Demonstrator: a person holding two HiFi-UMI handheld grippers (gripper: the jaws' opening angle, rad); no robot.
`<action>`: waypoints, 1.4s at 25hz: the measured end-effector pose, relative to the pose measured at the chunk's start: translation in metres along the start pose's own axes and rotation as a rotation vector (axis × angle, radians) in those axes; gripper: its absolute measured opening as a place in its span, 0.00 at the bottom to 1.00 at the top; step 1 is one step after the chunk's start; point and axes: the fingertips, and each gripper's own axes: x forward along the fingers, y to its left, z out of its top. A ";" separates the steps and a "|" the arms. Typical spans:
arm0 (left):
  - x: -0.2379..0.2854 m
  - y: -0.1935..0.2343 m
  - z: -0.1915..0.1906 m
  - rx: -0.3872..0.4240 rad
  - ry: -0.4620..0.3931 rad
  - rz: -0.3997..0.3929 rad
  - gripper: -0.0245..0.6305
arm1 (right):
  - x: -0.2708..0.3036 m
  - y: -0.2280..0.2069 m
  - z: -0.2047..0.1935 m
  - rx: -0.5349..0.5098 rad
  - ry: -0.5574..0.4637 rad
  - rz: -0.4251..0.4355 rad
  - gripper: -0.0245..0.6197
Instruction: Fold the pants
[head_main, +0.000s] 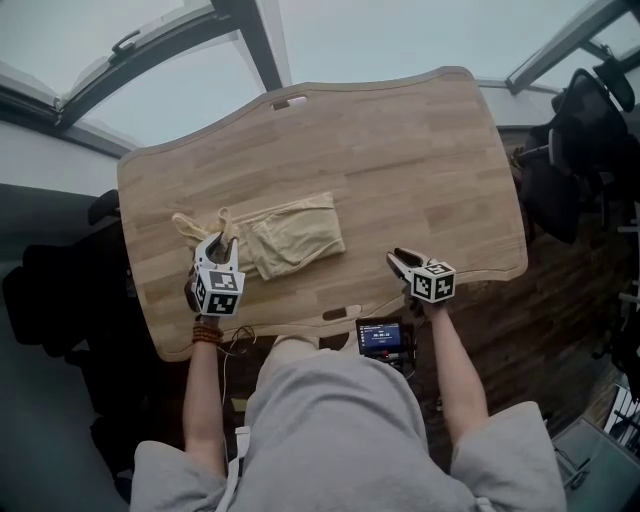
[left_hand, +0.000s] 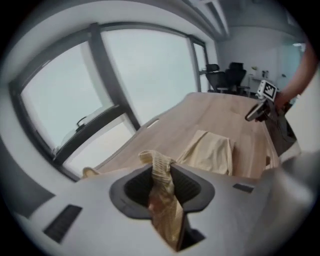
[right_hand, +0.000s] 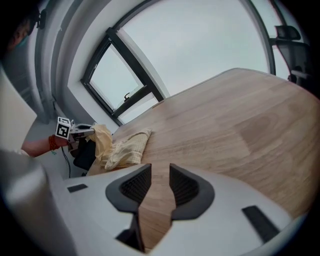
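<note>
Pale yellow pants (head_main: 292, 237) lie partly folded on the left half of the wooden table (head_main: 420, 150). My left gripper (head_main: 222, 244) is shut on a ribbed edge of the pants (left_hand: 161, 172), which stands bunched between its jaws and is lifted off the table. A strip of cloth (head_main: 190, 226) trails left from that grip. The rest of the pants (left_hand: 212, 151) lies flat beyond the jaws. My right gripper (head_main: 398, 260) hovers near the table's front right edge, open, with only bare wood between its jaws (right_hand: 156, 182). From there the pants (right_hand: 124, 146) and the left gripper (right_hand: 75, 131) show far left.
Black office chairs (head_main: 585, 130) stand off the table's right end. A small device with a lit screen (head_main: 382, 338) hangs under the front edge by my body. Windows run behind the table's far side. The table has slot cut-outs front (head_main: 342, 313) and back (head_main: 290, 102).
</note>
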 end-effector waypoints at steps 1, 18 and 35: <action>0.009 -0.025 0.019 0.062 -0.003 -0.031 0.19 | -0.005 -0.007 0.000 -0.008 0.008 0.000 0.21; -0.012 -0.289 0.088 0.141 -0.031 -0.697 0.45 | 0.038 0.022 0.056 -0.190 0.192 0.216 0.24; 0.031 -0.214 -0.075 0.097 0.053 -0.401 0.08 | 0.096 0.029 0.118 -0.123 0.268 -0.015 0.05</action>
